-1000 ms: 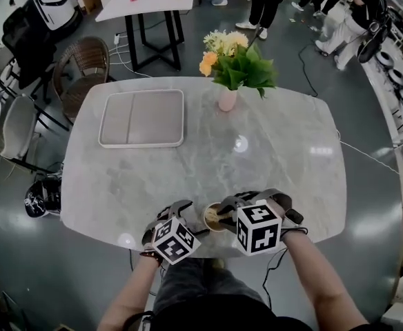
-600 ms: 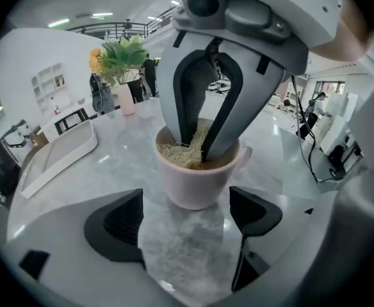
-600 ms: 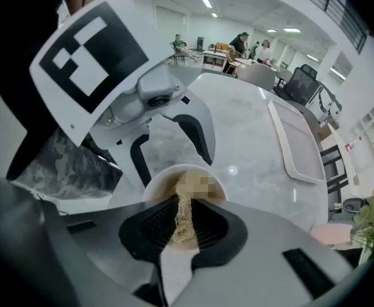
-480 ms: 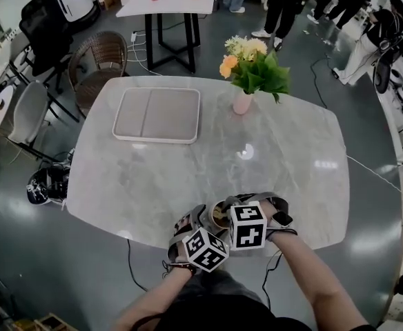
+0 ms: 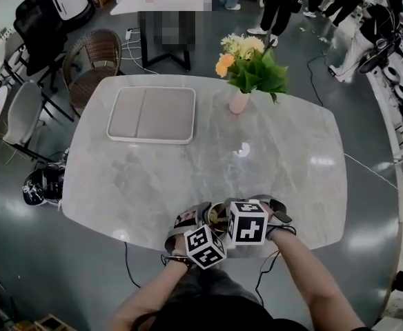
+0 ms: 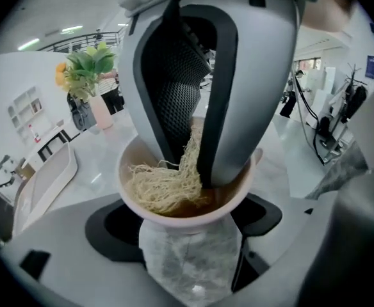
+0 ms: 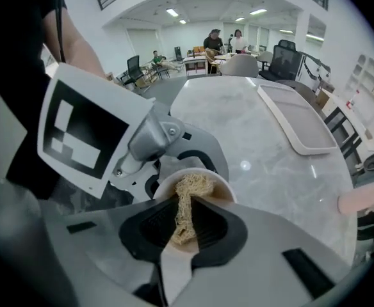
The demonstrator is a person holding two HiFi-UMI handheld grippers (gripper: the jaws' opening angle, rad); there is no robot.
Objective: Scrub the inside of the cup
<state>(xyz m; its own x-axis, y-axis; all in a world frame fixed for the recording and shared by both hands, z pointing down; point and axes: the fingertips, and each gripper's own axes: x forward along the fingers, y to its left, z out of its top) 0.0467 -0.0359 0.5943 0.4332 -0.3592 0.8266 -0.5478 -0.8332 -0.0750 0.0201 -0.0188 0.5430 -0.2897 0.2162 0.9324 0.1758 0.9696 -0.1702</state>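
A pale cup (image 6: pixel 187 248) stands near the table's front edge, and my left gripper (image 6: pixel 186 235) is shut on its body from both sides. A tan fibrous scrubber (image 6: pixel 155 187) lies inside the cup, pinched by my right gripper (image 6: pixel 193 171), whose jaws reach down past the rim. In the right gripper view, the scrubber (image 7: pixel 186 200) hangs between the shut jaws of my right gripper (image 7: pixel 184 221) into the cup (image 7: pixel 220 185). In the head view, the cup (image 5: pixel 217 214) is mostly hidden between my left gripper (image 5: pixel 196 223) and my right gripper (image 5: pixel 228 211).
The marble table (image 5: pixel 188 164) carries a white tray (image 5: pixel 151 114) at the back left and a vase of flowers (image 5: pixel 246 71) at the back middle. Chairs (image 5: pixel 91 61) stand at the left. People stand far behind.
My left gripper has moved right, closer to the right one, with the cup between them. The right gripper stays in the cup with the scrubber.
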